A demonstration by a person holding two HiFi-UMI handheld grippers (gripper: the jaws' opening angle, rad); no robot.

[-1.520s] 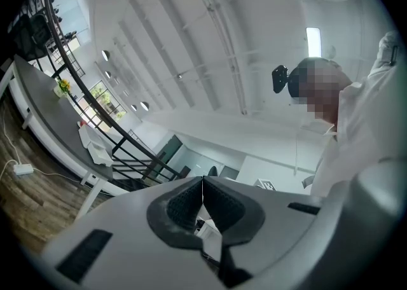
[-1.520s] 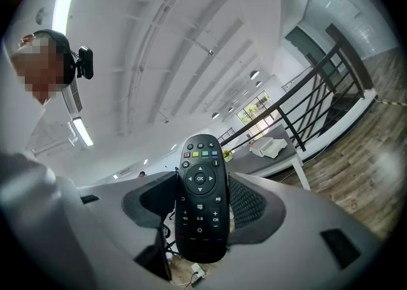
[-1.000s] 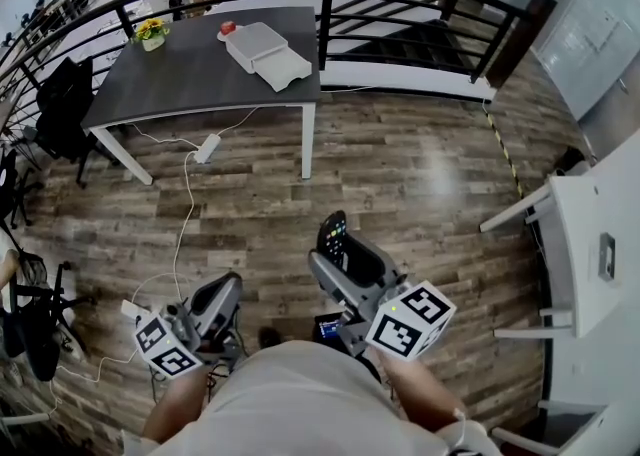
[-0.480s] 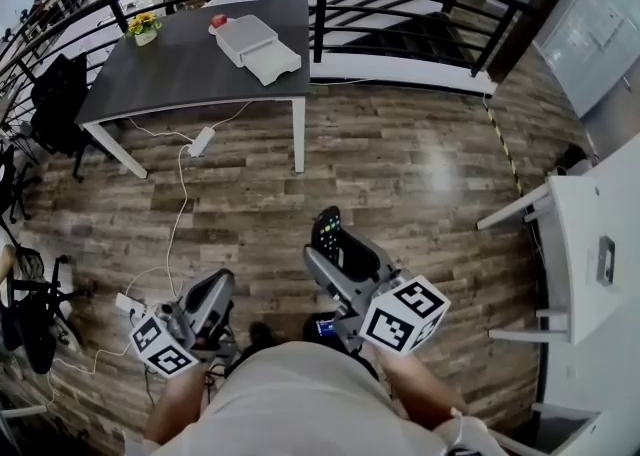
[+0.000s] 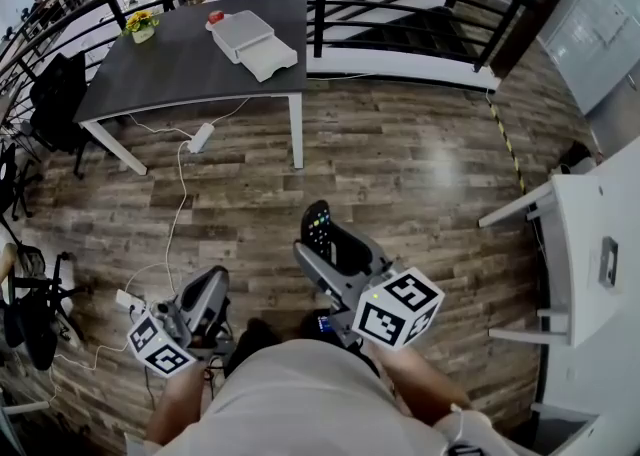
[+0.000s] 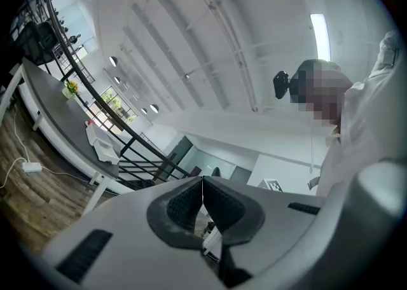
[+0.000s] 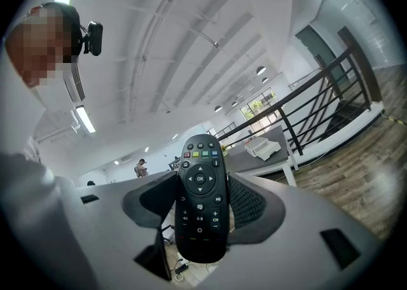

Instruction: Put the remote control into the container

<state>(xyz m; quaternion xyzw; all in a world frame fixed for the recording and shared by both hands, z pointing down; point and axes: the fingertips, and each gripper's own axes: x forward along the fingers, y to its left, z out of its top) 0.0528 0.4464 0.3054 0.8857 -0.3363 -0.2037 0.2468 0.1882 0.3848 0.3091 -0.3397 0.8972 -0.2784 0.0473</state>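
A black remote control (image 7: 200, 200) with coloured buttons stands upright between the jaws of my right gripper (image 7: 201, 201), which is shut on it. In the head view the same remote control (image 5: 317, 226) sticks out ahead of the right gripper (image 5: 327, 249), held over the wooden floor. My left gripper (image 5: 208, 294) is low at the left, its jaws closed on nothing; the left gripper view shows its pads (image 6: 186, 205) pressed together. A white container (image 5: 250, 42) lies on the dark table (image 5: 170, 69) far ahead, also small in the right gripper view as a white container (image 7: 262, 147).
A black railing (image 5: 400, 4) runs behind the table. A power strip (image 5: 200, 138) with a white cable lies on the floor by the table leg. A yellow flower pot (image 5: 141, 26) and a red object (image 5: 215, 17) sit on the table. A white desk (image 5: 590, 254) stands at right.
The view has shifted so the table and container sit slightly nearer and lower-left; both grippers moved a little left and up, the right one still holding the remote.
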